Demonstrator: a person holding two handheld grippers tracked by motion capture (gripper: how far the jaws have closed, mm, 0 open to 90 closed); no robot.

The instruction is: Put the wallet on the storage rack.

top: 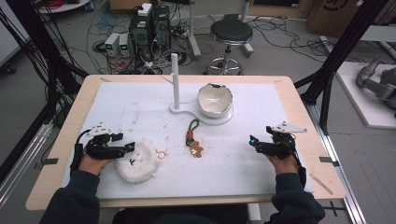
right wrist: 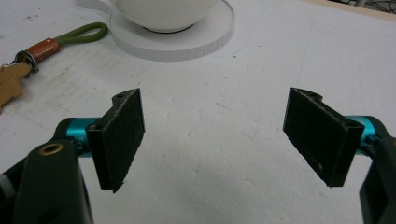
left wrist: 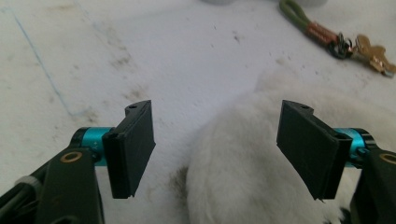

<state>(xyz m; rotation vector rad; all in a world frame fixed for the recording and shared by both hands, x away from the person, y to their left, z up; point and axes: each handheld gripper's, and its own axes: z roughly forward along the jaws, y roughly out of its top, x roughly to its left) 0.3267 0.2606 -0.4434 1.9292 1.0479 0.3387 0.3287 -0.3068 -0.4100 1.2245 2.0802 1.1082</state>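
beside the white plush toy [top: 136,161], left gripper [top: 129,147], no legible writing

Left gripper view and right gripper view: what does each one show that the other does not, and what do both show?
Only the left gripper view has the white plush toy between and under the open left gripper. Only the right gripper view has the white bowl on its round white stand base, beyond the open right gripper. Both show the green-looped keychain and the white table cover.

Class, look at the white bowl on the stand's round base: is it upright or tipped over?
Upright. The white bowl sits on the stand base with its opening upward, its inside showing from above.
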